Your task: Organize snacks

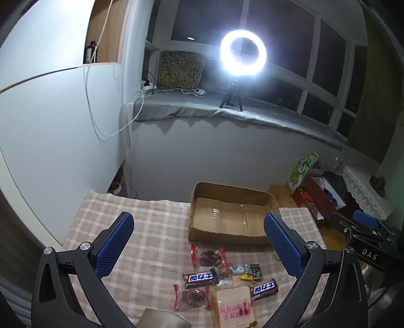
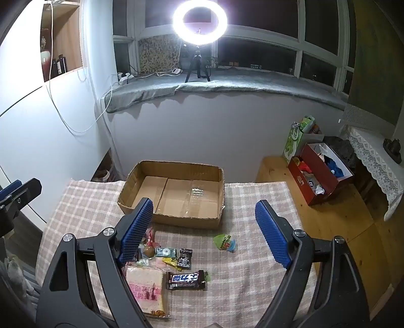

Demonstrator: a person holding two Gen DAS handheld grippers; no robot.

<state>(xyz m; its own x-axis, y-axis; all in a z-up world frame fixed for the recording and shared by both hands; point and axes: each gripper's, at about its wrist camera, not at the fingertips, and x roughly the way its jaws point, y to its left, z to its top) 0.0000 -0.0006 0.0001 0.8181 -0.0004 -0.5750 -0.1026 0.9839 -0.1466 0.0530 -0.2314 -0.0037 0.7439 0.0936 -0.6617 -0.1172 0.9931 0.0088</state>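
Observation:
An empty cardboard box (image 1: pixel 227 217) (image 2: pixel 176 196) sits at the far side of the checked tablecloth (image 1: pixel 141 227) (image 2: pixel 252 265). Snacks lie in front of it: two Snickers bars (image 1: pixel 200 277) (image 1: pixel 263 289) (image 2: pixel 185 279), two red-wrapped candies (image 1: pixel 208 256) (image 1: pixel 192 296), a wrapped bread slice (image 1: pixel 232 307) (image 2: pixel 146 292), a small brown ball (image 1: pixel 224 271) (image 2: pixel 148 251), small packets (image 1: pixel 255 272) (image 2: pixel 184 257) and a green wrapped sweet (image 2: pixel 224 242). My left gripper (image 1: pixel 199 227) is open and empty above the snacks. My right gripper (image 2: pixel 203 217) is open and empty above them too.
A ring light on a tripod (image 1: pixel 242 53) (image 2: pixel 199 22) stands on the grey window ledge. A red box (image 2: pixel 318 171) and a green bag (image 2: pixel 294 141) sit on the wooden floor to the right. A white wall is to the left.

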